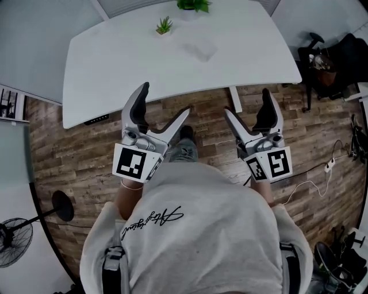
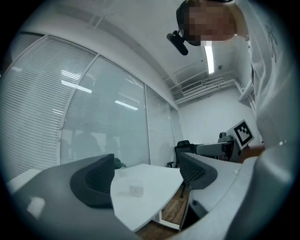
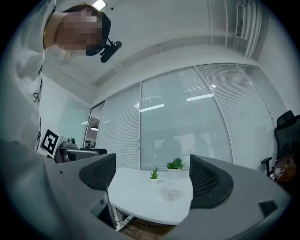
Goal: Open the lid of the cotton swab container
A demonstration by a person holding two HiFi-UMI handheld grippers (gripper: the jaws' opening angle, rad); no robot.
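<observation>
Two spread, empty tools: left gripper and right gripper, well apart from the cotton swab container; advise steadying its body before opening.

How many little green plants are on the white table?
2. A small spiky plant sits near the table's far edge; a bigger leafy plant stands beside it. None seems hidden.

Cotton swab container: small, clear-walled, with a pale label low on its side. It stands upright on the white counter, toward the far edge. Lid position indistinct.
</observation>
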